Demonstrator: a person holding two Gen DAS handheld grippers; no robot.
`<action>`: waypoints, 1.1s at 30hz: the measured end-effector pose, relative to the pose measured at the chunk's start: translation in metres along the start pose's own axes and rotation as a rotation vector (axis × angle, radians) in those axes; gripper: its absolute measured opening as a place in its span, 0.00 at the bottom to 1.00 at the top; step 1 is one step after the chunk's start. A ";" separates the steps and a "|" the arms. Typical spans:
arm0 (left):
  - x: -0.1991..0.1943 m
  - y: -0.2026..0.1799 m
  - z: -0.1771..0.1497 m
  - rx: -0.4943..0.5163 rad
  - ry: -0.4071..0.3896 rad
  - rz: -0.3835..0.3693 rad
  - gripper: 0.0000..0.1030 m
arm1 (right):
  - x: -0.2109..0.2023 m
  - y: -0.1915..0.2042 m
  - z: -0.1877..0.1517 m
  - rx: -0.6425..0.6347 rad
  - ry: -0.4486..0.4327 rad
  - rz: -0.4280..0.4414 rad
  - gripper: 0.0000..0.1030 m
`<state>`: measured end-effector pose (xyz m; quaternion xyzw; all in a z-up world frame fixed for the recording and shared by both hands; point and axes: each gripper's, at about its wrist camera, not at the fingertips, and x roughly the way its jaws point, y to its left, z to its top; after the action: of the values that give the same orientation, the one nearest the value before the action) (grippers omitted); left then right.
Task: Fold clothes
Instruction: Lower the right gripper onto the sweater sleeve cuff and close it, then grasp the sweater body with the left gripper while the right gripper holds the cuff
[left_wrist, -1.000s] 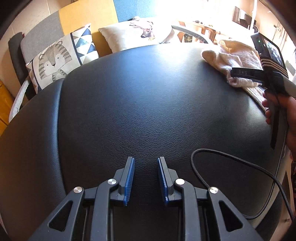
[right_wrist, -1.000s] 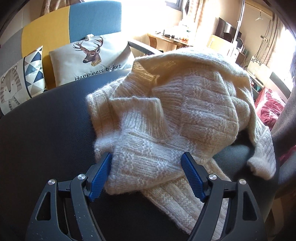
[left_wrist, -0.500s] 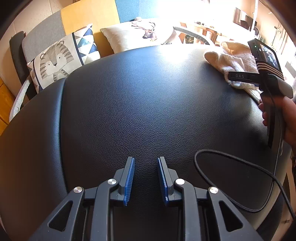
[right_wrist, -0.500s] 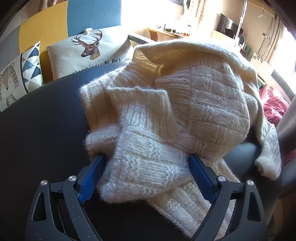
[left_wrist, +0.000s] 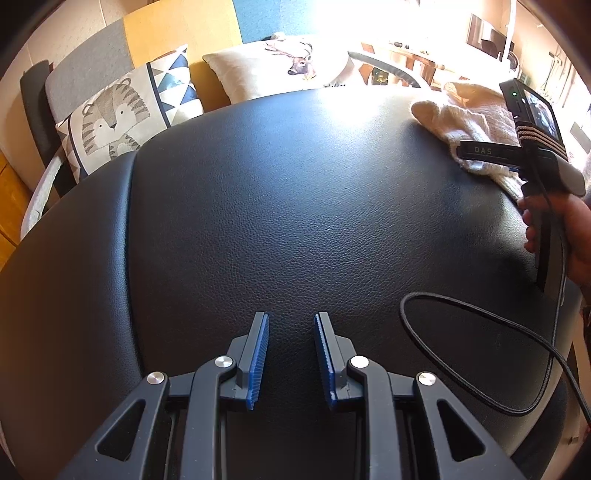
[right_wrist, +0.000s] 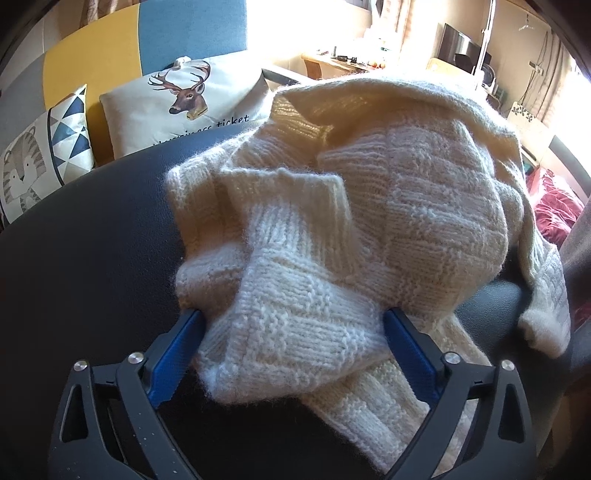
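Note:
A cream knitted sweater (right_wrist: 369, 221) lies crumpled on the black leather surface (right_wrist: 92, 258). My right gripper (right_wrist: 291, 332) is open wide, with a bunched fold of the sweater between its blue pads, which touch the knit on both sides. In the left wrist view the sweater (left_wrist: 469, 114) sits at the far right, with the right gripper's body (left_wrist: 517, 155) at it. My left gripper (left_wrist: 290, 332) hovers over the bare black surface (left_wrist: 277, 203) near the front, its jaws a narrow gap apart and empty.
A black cable (left_wrist: 480, 350) loops over the surface at the right. A tiger cushion (left_wrist: 122, 114) and a deer cushion (right_wrist: 184, 107) lean on a sofa behind. A desk (right_wrist: 343, 62) and red fabric (right_wrist: 554, 210) lie beyond the right edge.
My right gripper has pushed forward into the sweater, so the fold now sits deeper between its pads. The left gripper has stayed nearly still.

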<state>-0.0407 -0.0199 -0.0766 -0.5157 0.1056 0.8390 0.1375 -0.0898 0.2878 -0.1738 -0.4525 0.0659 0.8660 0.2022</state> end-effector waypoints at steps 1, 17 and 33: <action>0.000 0.001 0.000 -0.002 0.001 0.000 0.25 | -0.002 -0.001 -0.001 0.006 -0.008 -0.001 0.72; -0.011 0.015 -0.003 -0.047 0.002 0.010 0.25 | -0.055 -0.038 0.006 0.132 -0.010 0.144 0.24; -0.033 0.037 0.006 0.010 -0.104 0.133 0.25 | -0.137 0.054 -0.061 0.219 -0.021 0.548 0.24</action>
<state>-0.0440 -0.0573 -0.0436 -0.4627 0.1367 0.8714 0.0893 0.0040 0.1803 -0.1024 -0.3846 0.2766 0.8806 0.0089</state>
